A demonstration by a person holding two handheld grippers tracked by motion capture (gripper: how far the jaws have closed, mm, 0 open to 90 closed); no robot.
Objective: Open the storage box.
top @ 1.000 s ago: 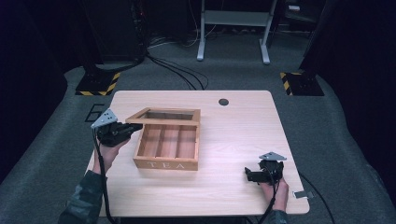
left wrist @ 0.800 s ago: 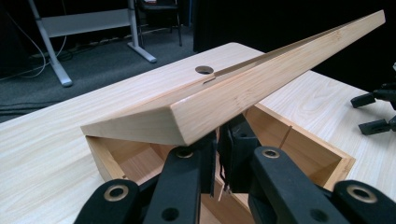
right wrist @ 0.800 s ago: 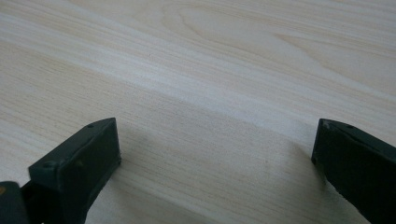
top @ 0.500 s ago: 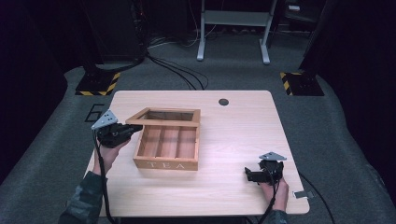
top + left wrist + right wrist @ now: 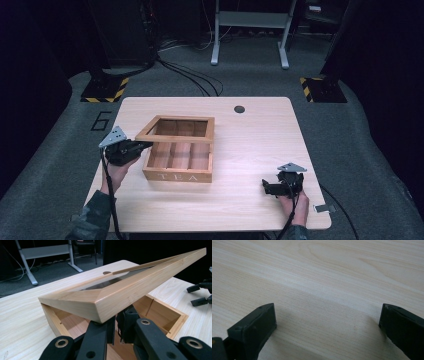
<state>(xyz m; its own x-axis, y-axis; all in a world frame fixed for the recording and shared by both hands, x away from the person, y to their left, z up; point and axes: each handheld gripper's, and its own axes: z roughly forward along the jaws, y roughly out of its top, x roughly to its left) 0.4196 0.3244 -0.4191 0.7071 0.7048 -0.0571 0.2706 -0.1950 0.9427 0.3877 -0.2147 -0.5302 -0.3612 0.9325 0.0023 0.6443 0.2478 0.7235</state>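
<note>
The left gripper (image 5: 116, 327) has its fingers together, tucked under the near corner of the tea box's (image 5: 176, 165) lid (image 5: 120, 293), propping it half open. Stiff, light wood; smooth edge could slide off. The right gripper (image 5: 272, 188) rests apart on the worktop (image 5: 260, 145).

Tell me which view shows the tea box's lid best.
The high view: the whole lid shows, its frame raised over the tea box, with the left gripper at its corner. The left gripper view shows it close, from under that corner. The right gripper view faces the table.
</note>
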